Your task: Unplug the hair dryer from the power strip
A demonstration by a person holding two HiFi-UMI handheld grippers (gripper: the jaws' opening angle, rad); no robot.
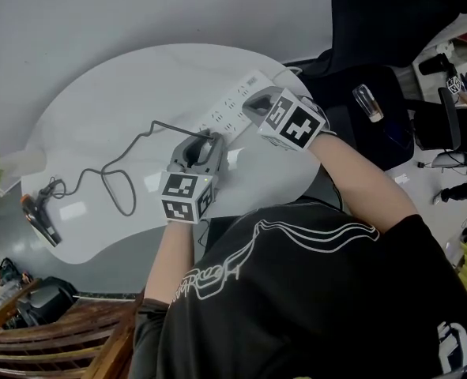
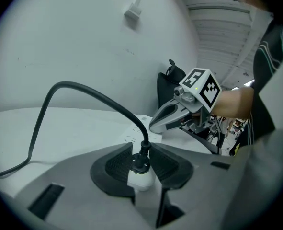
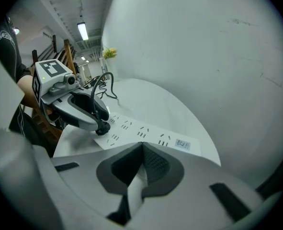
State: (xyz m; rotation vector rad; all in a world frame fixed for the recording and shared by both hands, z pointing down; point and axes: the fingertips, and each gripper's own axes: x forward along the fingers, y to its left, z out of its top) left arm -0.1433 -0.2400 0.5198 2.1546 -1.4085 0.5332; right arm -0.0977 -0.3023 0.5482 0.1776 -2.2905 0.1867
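On the smooth round white table, head view: one long power strip and one black hair dryer, well apart. Left gripper view: the left hand-held gripper squeezes one round black plug. Right gripper view: the right hand-held gripper is clenched tight.

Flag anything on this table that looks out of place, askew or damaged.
Only the hair dryer stands out: it lies right at the rim of the table, at the left of the head view, where a tug could drop it. Its cord loops loosely and the power strip lies flat. No spill or damage shows.
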